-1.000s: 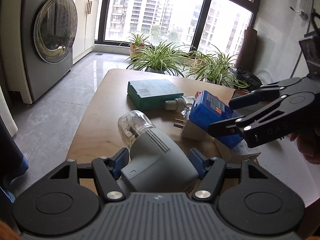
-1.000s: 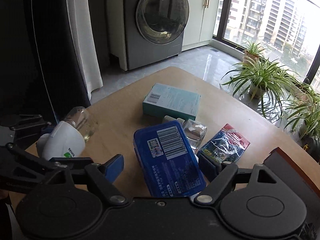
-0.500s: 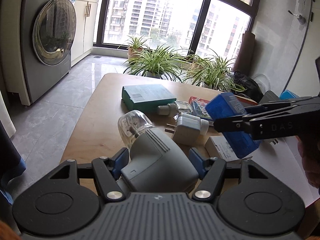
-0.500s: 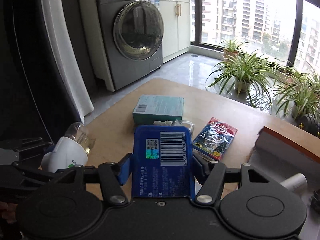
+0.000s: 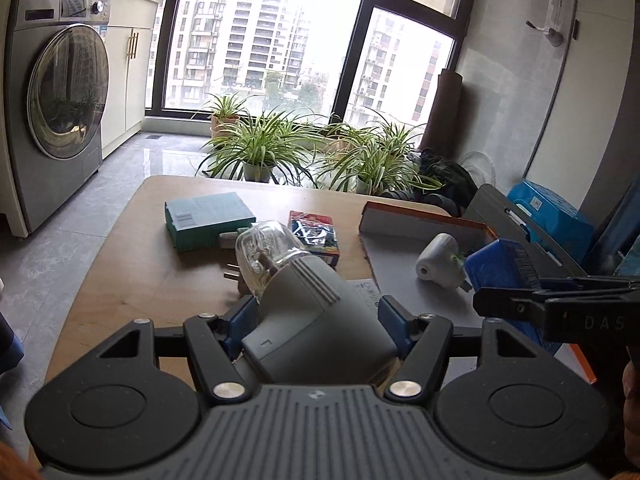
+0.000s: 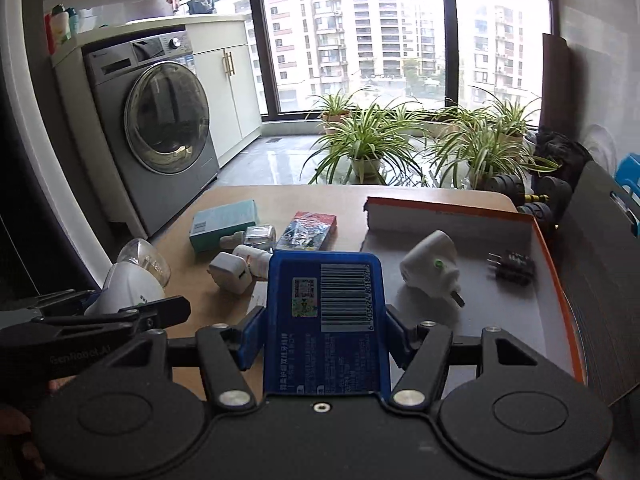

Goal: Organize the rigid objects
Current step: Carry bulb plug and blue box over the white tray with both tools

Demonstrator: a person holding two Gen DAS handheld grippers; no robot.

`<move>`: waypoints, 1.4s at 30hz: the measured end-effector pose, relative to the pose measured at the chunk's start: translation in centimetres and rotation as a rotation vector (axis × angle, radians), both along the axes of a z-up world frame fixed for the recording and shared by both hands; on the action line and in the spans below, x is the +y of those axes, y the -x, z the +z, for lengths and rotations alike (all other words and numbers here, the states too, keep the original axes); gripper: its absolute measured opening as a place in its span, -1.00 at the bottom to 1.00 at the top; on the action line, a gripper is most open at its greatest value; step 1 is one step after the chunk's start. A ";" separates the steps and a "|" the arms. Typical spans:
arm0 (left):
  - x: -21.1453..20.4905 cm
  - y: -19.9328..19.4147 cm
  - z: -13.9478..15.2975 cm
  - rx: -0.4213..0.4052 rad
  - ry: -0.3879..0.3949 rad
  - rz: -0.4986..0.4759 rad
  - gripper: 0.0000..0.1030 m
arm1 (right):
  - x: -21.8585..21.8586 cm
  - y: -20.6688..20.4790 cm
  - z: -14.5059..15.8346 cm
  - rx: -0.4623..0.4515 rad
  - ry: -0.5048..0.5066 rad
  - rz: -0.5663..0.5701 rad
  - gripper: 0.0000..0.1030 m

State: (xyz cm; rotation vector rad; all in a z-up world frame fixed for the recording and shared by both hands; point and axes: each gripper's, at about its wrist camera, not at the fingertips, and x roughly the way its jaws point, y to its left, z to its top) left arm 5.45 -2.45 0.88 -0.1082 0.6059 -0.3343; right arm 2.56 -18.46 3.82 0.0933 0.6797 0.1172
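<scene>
My left gripper (image 5: pixel 316 320) is shut on a grey-white plug-in heater (image 5: pixel 320 320) with a clear bottle at its front, held above the wooden table (image 5: pixel 140 272). My right gripper (image 6: pixel 325 332) is shut on a blue box (image 6: pixel 326 312) with a barcode, held near the front edge of an orange-rimmed tray (image 6: pixel 540 232). In the left wrist view the right gripper (image 5: pixel 552 308) and the blue box (image 5: pixel 500 268) sit at the right. In the right wrist view the left gripper (image 6: pixel 120 316) shows at the left. A white plug-in device (image 6: pixel 430 268) and a black plug (image 6: pixel 514 266) lie in the tray.
On the table lie a teal box (image 5: pixel 208 220), a red and blue packet (image 5: pixel 314 236), a white charger (image 6: pixel 232 274) and a small bottle (image 6: pixel 256 236). Potted plants (image 5: pixel 260 148) stand beyond the table's far edge and a washing machine (image 5: pixel 60 112) at the left.
The right gripper shut on the blue box, lifted it off the table, rolled level and swung right to the tray. The left gripper rose and moved towards the tray with the heater.
</scene>
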 end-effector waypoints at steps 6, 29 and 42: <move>-2.4 1.0 0.2 -0.001 0.013 -0.052 0.32 | -2.5 2.7 0.1 -0.008 -0.003 -0.077 0.44; -9.3 2.5 0.2 -0.012 -0.012 -0.185 0.32 | -7.0 6.2 0.4 -0.044 -0.002 -0.204 0.44; -10.4 2.9 0.3 -0.002 -0.028 -0.190 0.32 | -7.9 6.5 0.6 -0.044 -0.011 -0.219 0.44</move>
